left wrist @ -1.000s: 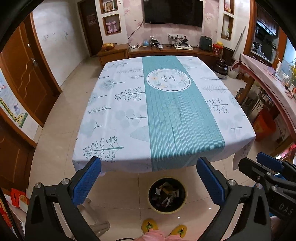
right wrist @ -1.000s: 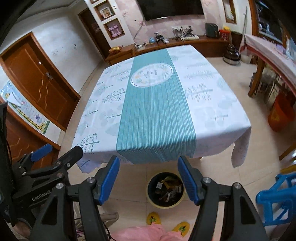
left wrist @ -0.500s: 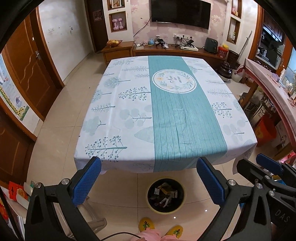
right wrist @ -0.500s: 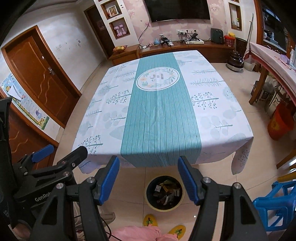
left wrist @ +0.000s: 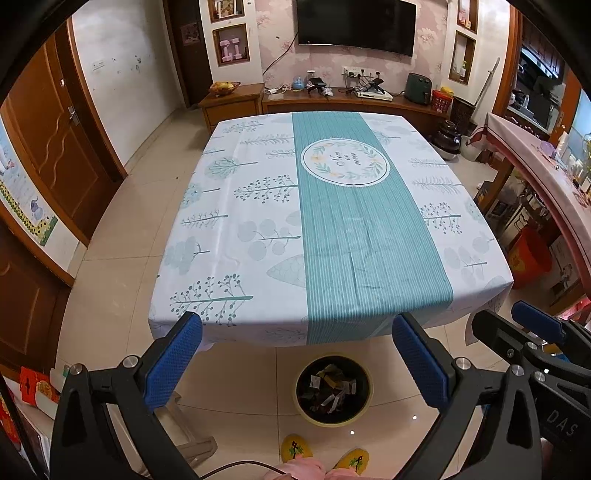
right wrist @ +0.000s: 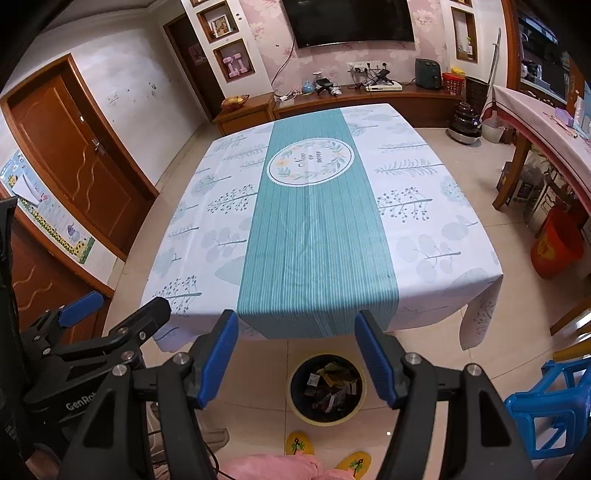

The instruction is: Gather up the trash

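Both tongs: left tongs (left wrist: pixel 297 363) and right tongs (right wrist: pixel 295 356) released, holding nothing.
Change: views have risen and pulled back over the last second.
Bench (left wrist: pixel 258 229): bare cloth.
Trash (left wrist: pixel 330 387): in bin (left wrist: pixel 298 400) at 6 o'clock; likely finished.

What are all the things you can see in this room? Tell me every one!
Tablecloth: one, white with a teal stripe, covering the table.
Trash bin: one, dark with a yellow rim, on the floor at the table's near edge, holding wrappers.
TV: one, black, on the far wall.
Fruit bowl: one, on the wooden cabinet.
Dumbbells: pink pair, wall niche.
Orange bucket: one, floor at right.
Blue stool: one, near right.
Slippers: two, yellow, on the person's feet.
Left gripper: open, empty.
Right gripper: open, empty.
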The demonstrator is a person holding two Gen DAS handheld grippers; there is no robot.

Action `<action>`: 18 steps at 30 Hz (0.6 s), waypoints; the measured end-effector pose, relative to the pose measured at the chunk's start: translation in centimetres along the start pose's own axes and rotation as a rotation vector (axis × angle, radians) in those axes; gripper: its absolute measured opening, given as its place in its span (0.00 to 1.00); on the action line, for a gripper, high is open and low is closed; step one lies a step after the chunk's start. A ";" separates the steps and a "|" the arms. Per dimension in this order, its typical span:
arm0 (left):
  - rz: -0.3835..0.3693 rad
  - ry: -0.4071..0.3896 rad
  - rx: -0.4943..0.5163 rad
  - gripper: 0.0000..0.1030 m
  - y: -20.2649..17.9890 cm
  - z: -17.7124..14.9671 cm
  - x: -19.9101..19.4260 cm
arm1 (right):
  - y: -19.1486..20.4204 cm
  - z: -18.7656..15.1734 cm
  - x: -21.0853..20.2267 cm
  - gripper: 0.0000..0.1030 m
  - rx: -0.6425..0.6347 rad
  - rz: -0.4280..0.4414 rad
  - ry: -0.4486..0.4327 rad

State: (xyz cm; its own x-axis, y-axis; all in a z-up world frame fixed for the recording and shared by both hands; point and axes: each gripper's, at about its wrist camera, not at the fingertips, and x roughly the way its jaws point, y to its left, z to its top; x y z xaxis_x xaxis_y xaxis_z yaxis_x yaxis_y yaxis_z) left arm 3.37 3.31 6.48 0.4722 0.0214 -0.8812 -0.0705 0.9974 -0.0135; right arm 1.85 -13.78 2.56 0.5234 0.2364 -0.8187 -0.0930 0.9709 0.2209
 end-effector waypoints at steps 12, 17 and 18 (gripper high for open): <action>-0.006 0.003 0.006 0.99 -0.3 0.0 0.1 | -0.4 0.0 -0.2 0.64 0.004 0.001 -0.005; -0.007 0.004 0.008 0.99 -0.2 0.1 0.1 | -0.5 0.1 -0.2 0.64 0.007 0.001 -0.007; -0.006 0.004 0.008 0.99 -0.2 0.1 0.1 | -0.5 0.1 -0.2 0.64 0.007 0.002 -0.007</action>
State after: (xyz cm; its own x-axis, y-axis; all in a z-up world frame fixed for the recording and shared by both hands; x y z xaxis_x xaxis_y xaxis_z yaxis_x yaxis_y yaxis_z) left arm 3.49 3.11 6.42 0.4690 0.0150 -0.8831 -0.0602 0.9981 -0.0150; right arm 1.91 -14.35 2.66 0.5294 0.2379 -0.8143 -0.0878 0.9701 0.2264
